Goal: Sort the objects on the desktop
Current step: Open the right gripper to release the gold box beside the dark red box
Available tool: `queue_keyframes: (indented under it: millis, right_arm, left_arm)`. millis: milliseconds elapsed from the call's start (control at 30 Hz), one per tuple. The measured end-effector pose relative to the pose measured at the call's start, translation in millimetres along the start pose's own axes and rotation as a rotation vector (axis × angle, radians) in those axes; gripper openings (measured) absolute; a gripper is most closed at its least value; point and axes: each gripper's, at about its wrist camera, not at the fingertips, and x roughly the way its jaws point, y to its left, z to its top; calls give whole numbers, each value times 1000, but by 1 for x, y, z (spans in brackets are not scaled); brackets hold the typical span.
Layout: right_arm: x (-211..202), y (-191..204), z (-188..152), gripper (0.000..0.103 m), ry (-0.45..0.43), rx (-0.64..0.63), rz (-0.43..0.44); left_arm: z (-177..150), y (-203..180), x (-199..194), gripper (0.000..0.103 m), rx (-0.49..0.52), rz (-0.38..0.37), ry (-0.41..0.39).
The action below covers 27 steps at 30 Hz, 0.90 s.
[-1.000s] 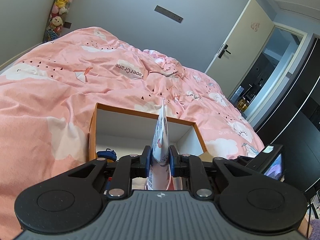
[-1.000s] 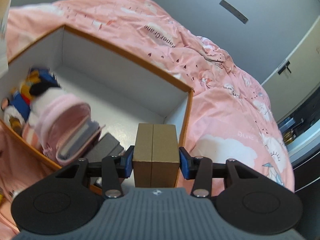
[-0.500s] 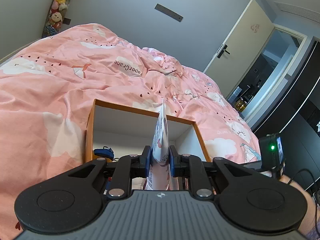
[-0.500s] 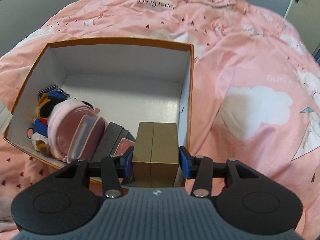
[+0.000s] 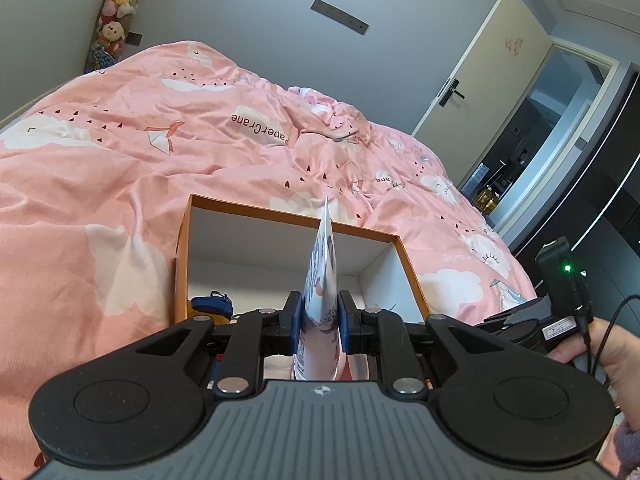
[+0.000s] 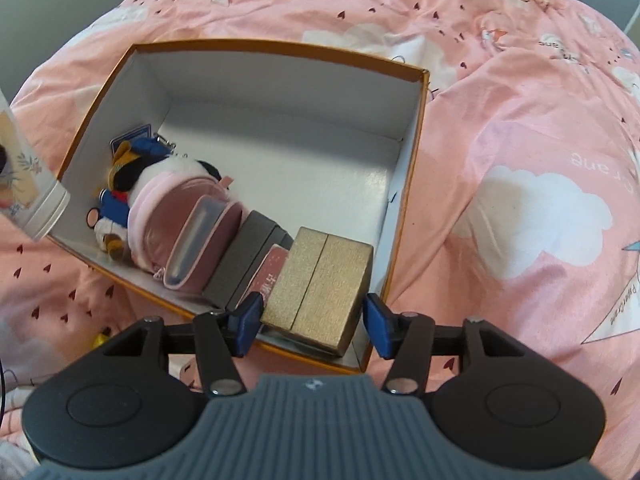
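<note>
Releasing the gold box (image 6: pixel 320 286) into the orange storage box (image 6: pixel 280 46) looks like the step in hand: the right claw (image 6: pixel 310 322) is opening, its blue pads already clear of the gold box, which sits tilted between them in the near right corner beside a grey case (image 6: pixel 244 264) and pink pouch (image 6: pixel 188 236). Next, lift that claw straight away. The left claw (image 5: pixel 319 322) stays clenched on a printed tube (image 5: pixel 320 280), upright over the box on the bed (image 5: pixel 120 168).
</note>
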Motion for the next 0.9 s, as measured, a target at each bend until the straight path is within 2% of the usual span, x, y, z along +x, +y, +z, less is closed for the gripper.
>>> queue_keyframes:
  millis: [233, 567, 733, 800, 900]
  right_arm:
    - [-3, 1, 8, 58, 67, -88, 13]
    - [16, -14, 17, 58, 162, -3, 103]
    - [1, -13, 23, 59, 148, -35, 99]
    - [-5, -10, 25, 56, 132, -70, 68]
    - [-5, -9, 29, 38, 110, -119, 26]
  left_arm:
    - [3, -1, 3, 21, 7, 7, 8]
    - [8, -3, 10, 21, 13, 2, 20]
    - [12, -11, 17, 21, 30, -13, 25]
    - [14, -17, 22, 21, 45, -23, 29]
    - [17, -27, 32, 21, 68, -44, 37]
